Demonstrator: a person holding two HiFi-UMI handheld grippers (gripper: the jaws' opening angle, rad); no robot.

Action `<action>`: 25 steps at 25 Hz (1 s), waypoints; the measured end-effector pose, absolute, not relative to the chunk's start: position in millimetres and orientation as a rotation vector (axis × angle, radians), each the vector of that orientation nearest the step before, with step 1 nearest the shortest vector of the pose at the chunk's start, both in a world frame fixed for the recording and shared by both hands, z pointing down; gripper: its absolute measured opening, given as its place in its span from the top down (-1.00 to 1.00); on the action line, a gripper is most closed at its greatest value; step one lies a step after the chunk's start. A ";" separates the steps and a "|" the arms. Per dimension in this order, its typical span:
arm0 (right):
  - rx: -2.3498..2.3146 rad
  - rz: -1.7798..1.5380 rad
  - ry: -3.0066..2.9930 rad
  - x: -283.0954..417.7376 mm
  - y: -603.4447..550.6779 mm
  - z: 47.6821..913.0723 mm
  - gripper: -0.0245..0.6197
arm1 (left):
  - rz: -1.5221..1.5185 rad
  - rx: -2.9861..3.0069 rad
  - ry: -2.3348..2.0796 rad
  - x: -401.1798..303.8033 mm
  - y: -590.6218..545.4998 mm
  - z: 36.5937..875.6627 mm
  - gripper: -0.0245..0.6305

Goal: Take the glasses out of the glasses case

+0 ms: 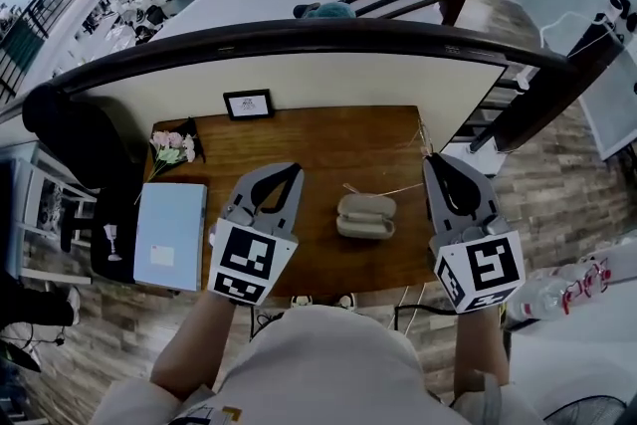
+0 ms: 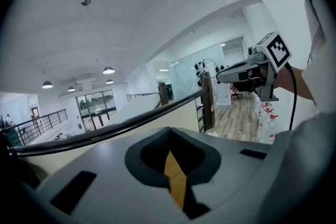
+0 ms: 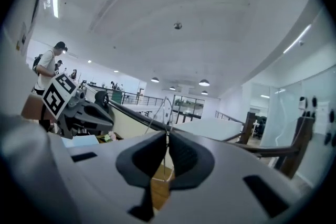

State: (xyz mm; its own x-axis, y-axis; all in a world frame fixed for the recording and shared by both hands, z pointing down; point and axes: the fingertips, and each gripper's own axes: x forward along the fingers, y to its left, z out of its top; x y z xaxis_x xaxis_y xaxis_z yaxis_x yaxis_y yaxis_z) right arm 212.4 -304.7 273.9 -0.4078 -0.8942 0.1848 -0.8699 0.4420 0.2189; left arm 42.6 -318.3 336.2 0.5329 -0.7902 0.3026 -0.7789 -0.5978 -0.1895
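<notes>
The beige glasses case [image 1: 365, 216] lies on the wooden table [image 1: 318, 139], right of its middle; I cannot tell whether its lid is shut. Both grippers hang high above the table. My right gripper [image 1: 434, 160] [image 3: 168, 134] is to the right of the case, its jaws pressed together on a thin wire frame that looks like the glasses [image 1: 398, 188] [image 3: 164, 105], with one thin arm trailing left over the table. My left gripper [image 1: 291, 170] [image 2: 169, 131] is left of the case, its jaws meeting at the tip with nothing in them. The right gripper [image 2: 247, 68] also shows in the left gripper view.
A light blue notebook [image 1: 169, 236] lies at the table's left edge, with pink flowers [image 1: 171, 147] behind it and a small framed card [image 1: 248, 104] at the back. A dark curved railing [image 1: 299, 35] runs behind the table. Spray bottles [image 1: 567, 292] stand on the floor at the right.
</notes>
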 end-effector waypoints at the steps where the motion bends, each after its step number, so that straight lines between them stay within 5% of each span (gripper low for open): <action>1: 1.542 -0.127 -2.439 212.9 -300.6 266.6 0.87 | -0.545 -2.710 1.398 40.5 -316.0 329.0 0.92; 25: 1.589 -0.012 -2.493 209.1 -258.4 271.4 0.86 | -0.500 -2.618 1.438 11.3 -282.8 297.5 0.92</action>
State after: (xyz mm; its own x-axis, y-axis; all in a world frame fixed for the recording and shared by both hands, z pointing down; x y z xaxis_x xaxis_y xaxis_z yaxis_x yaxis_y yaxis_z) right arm 209.1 -258.4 271.4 -0.4102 -0.8994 0.1509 -0.8979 0.4272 0.1057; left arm 11.3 -282.8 297.5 0.4963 -0.8370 0.2306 -0.7996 -0.5441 -0.2540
